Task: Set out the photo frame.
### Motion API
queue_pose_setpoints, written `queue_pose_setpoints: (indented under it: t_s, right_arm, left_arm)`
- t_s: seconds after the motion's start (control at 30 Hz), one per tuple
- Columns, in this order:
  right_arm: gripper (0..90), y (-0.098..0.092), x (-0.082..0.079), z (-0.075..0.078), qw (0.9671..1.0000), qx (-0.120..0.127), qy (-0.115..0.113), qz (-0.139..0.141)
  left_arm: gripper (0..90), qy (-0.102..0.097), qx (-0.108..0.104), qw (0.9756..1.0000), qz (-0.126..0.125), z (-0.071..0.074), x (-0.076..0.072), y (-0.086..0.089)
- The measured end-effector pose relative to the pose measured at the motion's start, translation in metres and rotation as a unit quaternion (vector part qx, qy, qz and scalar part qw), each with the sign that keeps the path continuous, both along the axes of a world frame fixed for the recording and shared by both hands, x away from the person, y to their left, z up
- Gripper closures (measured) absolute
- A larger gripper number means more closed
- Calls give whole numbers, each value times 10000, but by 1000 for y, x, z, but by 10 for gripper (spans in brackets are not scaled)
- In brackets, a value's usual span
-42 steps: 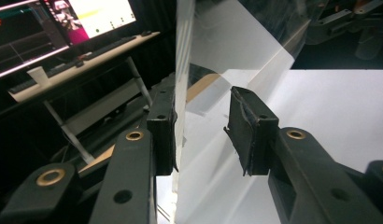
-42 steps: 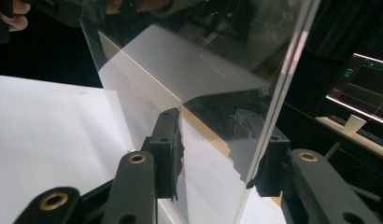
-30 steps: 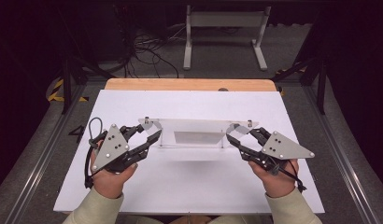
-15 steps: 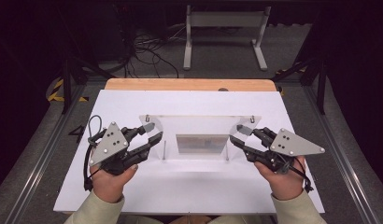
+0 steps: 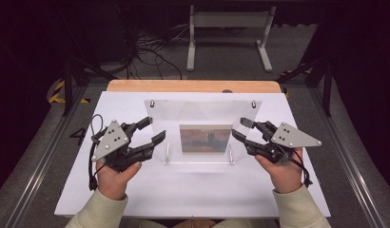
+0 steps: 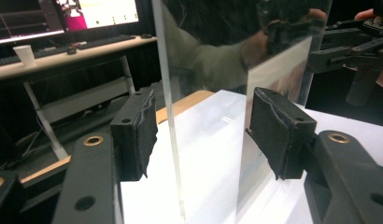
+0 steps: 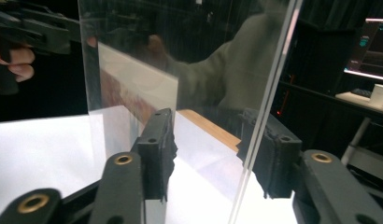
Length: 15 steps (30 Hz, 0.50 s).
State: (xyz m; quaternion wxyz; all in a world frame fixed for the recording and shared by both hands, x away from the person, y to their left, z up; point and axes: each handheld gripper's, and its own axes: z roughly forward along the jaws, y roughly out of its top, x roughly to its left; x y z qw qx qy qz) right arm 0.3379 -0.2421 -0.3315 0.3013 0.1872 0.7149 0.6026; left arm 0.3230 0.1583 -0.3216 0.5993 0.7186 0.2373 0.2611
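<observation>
The clear acrylic frame [image 5: 202, 128] (a small picture [image 5: 206, 138] inside it) stands upright on the white table [image 5: 183, 190]. Left gripper [image 5: 150, 132] and right gripper [image 5: 240, 129] straddle its side edges, jaws just opened, pads seemingly off the panel.

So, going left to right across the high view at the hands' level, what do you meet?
Left gripper with grey three-cornered plate → small reddish picture in the clear acrylic frame → right gripper with grey plate.
</observation>
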Motion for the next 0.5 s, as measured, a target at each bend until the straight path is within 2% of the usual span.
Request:
queue_pose_setpoints:
  t_s: [0.17,0.5]
  right_arm:
    - [499,1,10,-6,9998,-142,3,-154]
    - [485,4,22,-11,9998,-75,71,-195]
  left_arm:
    - [392,45,104,9999,96,-7,6,-3]
    - [369,372,291,9989,35,-19,20,-3]
